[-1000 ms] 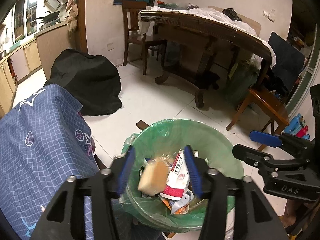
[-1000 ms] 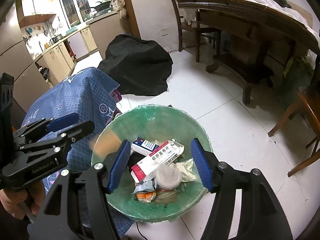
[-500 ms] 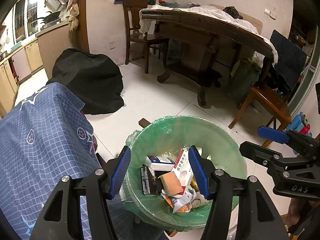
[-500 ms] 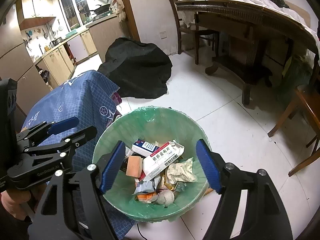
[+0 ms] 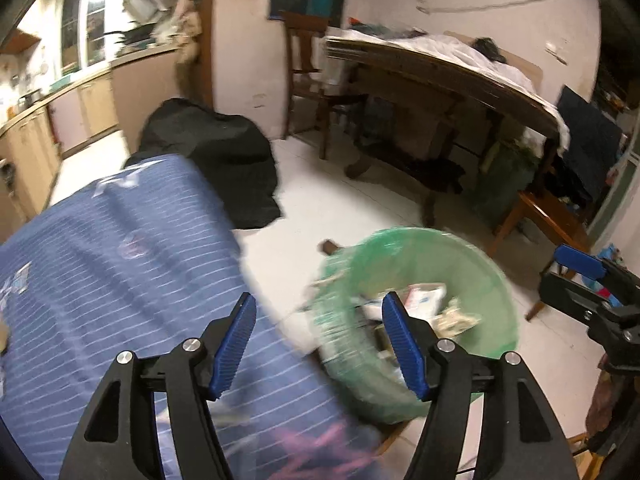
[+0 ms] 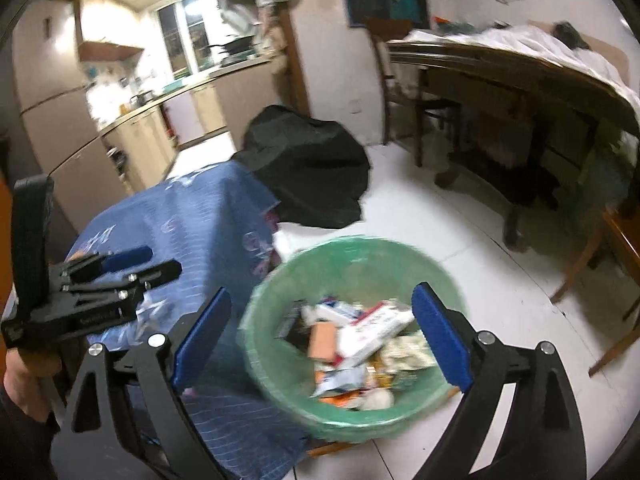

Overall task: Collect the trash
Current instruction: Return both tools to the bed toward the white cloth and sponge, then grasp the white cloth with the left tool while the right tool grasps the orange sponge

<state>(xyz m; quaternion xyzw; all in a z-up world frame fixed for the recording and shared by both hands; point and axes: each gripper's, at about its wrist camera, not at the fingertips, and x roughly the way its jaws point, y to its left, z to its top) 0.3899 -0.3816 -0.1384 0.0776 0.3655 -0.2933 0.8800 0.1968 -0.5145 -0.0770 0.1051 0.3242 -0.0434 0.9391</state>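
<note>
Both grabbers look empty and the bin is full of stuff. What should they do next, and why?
Probably swing the left gripper on over the blue cloth to look for more trash. Both it and the right gripper have just been opening, with nothing between the jaws, and the boxes and wrappers already lie in the green bin. No loose trash shows yet; the pictures are blurred.

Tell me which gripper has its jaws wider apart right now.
The right gripper: its blue fingers frame nearly the whole bin. The left gripper is narrower. Both have just been opening, nothing between them.
</note>
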